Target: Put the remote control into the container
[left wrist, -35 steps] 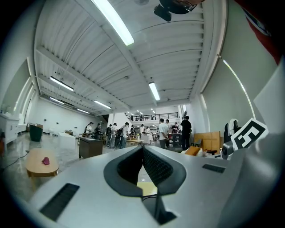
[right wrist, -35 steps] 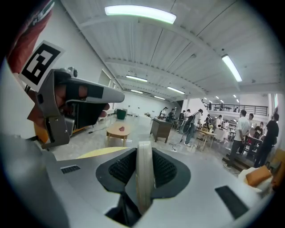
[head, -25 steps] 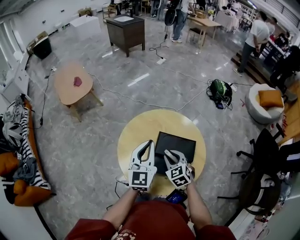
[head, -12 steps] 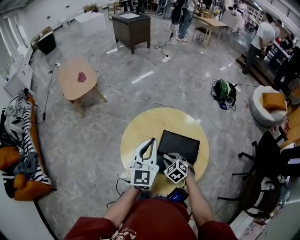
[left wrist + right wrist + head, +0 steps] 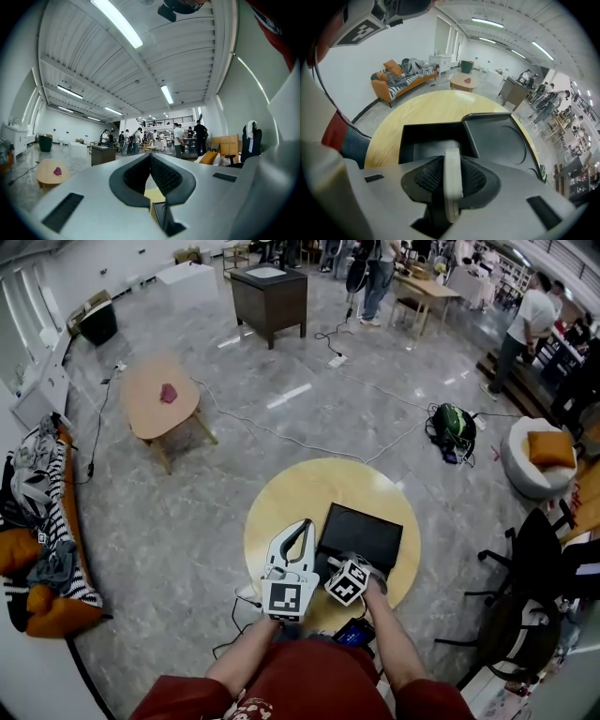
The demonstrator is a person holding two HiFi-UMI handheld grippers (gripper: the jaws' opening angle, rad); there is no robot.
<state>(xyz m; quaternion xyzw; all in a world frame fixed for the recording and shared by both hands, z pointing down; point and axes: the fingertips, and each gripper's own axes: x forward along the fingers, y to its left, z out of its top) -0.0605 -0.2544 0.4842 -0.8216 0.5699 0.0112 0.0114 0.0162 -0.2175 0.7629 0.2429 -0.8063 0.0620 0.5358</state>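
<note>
The left gripper [image 5: 302,525] has its jaws pressed together at the tips with nothing between them. Just to its right, the right gripper [image 5: 452,161] tilts downward, clamped narrow on the white remote control [image 5: 453,187], which stands edge-on between its pads. Directly ahead of and below those jaws the open black container [image 5: 408,140] sits on the round table [image 5: 408,112], with a flat black tray [image 5: 501,136] just to its right.

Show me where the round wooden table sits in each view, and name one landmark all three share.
Head view: the round wooden table lies low in the centre, just ahead of the person.
Left gripper view: only a yellow sliver of it shows, low in the centre.
Right gripper view: it fills the middle.
Shared landmark: the small oval table farther off on the floor.
</note>
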